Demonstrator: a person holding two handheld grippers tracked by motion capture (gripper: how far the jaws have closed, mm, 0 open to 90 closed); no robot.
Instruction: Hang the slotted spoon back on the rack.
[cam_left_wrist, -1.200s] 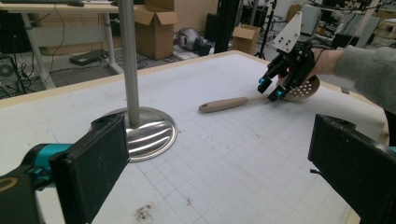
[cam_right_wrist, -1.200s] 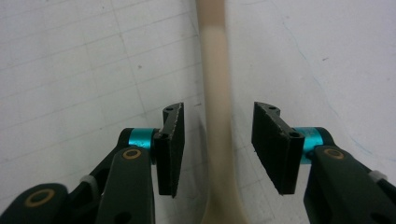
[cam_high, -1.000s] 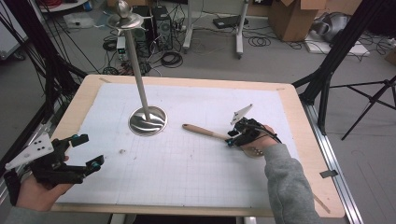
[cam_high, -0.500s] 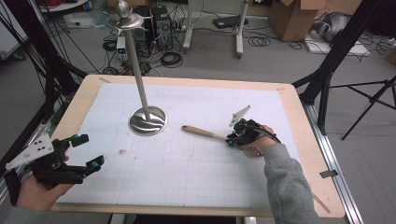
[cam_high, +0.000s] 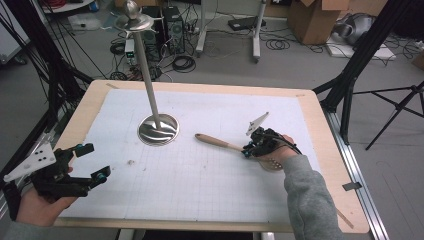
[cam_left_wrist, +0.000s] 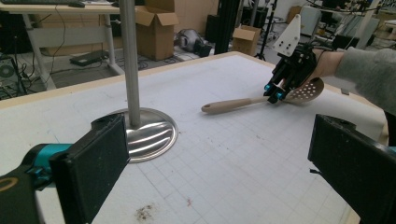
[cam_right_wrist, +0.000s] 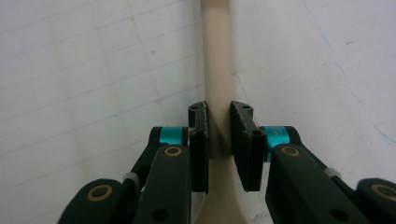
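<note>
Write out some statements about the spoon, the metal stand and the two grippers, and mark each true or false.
1. The right gripper has its pads on the slotted spoon handle. True; its jaws have just been closing.
2. The left gripper holds the metal stand. False: its jaws stand open and apart from it.
3. The spoon hangs from the top of the stand. False: it lies on the table.
4. The stand is upright on a round base. True.
5. The spoon's bowl has holes. True.
</note>
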